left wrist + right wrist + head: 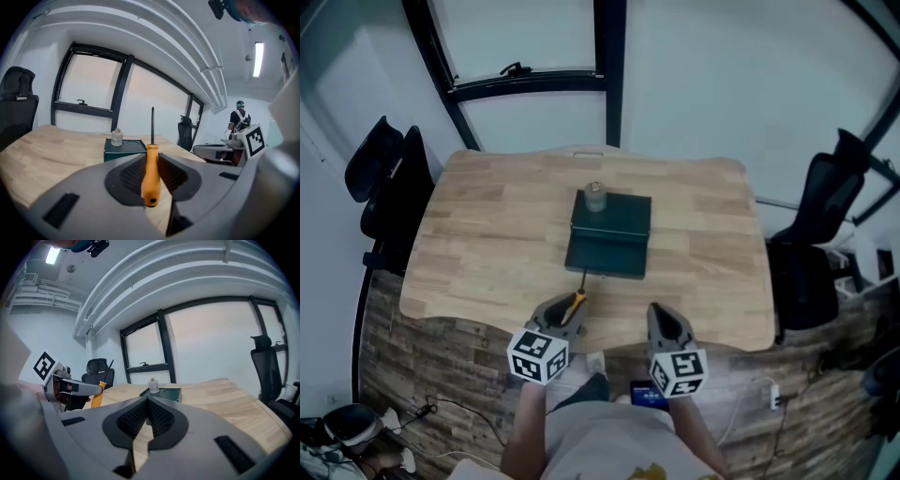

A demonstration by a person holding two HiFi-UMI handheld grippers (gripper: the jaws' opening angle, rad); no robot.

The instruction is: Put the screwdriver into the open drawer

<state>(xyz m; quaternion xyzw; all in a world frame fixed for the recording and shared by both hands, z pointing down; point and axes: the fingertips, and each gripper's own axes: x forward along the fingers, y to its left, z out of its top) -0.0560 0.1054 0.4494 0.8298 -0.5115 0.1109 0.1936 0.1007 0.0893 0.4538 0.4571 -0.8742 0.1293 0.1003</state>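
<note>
An orange-handled screwdriver (576,301) is clamped in my left gripper (570,309), just over the near edge of the wooden table (478,234). Its shaft points at the dark green drawer box (612,217), whose open drawer (605,257) faces me. In the left gripper view the handle (151,174) stands between the shut jaws of the left gripper (151,161), the shaft rising before the box (124,149). A small jar (594,196) sits on the box. My right gripper (662,314) hangs to the right, shut and empty (146,400); from there the box (165,393) lies ahead.
Black office chairs stand at the table's left (386,178) and right (821,211). A black window frame (609,66) runs behind the table. A person (240,118) stands far off in the left gripper view. Cables lie on the floor (441,412).
</note>
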